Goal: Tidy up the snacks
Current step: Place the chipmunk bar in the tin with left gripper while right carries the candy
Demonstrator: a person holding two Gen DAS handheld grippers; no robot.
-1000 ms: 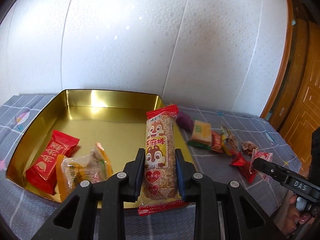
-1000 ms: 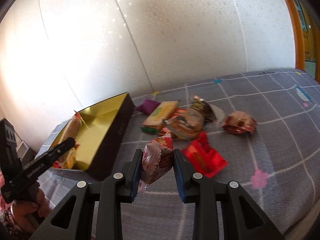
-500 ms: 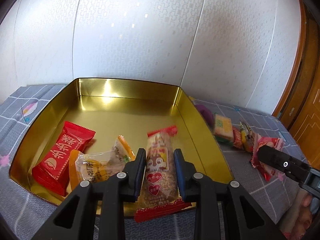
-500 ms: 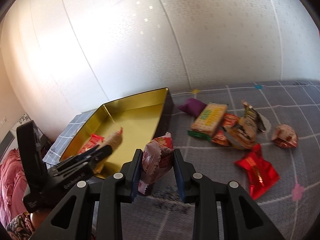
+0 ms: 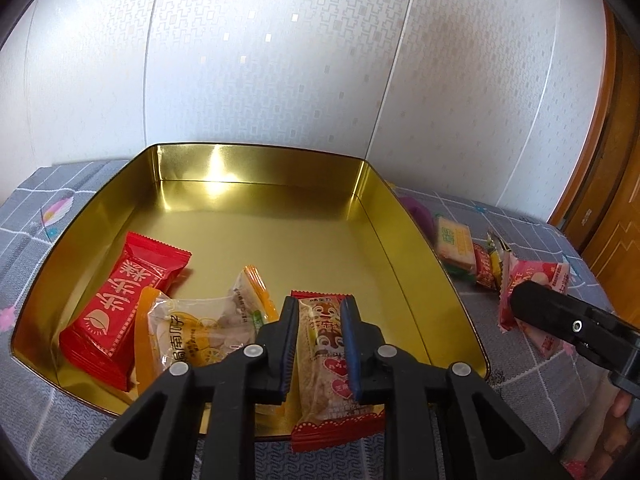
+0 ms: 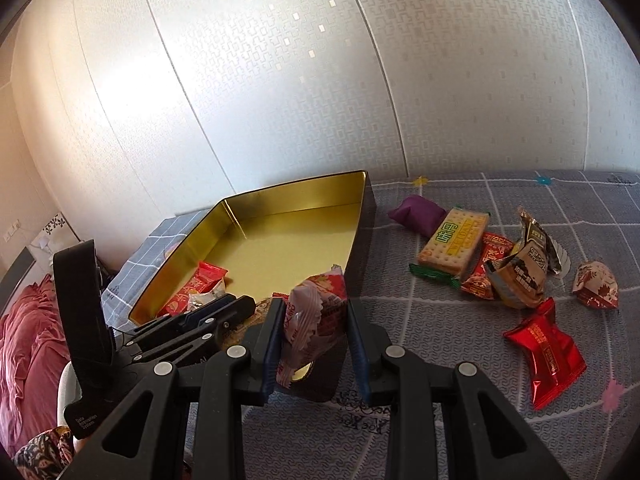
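1. Snacks lie in two groups: some inside the gold tin, the rest loose on the grey checked cloth to its right.
2. In the left wrist view the left gripper has its jaws pinching a long squirrel-print sesame bar, which hangs over the tin's near rim, its top end above the tin floor and its red bottom end outside the rim.
3. Inside the tin, a red packet lies at the left and a clear orange-edged packet lies just beside it, overlapping its right edge.
4. In the right wrist view the right gripper has its jaws pinching a pink-and-red wrapped snack, held above the tin's near right corner (beside the left gripper, which shows at the left of this view).
5. On the cloth: a purple pouch near the tin's right wall, a cracker pack touching it, a small red packet and a brown wrapper piled against each other, a pale round candy apart to the right, and a shiny red packet nearer the camera.
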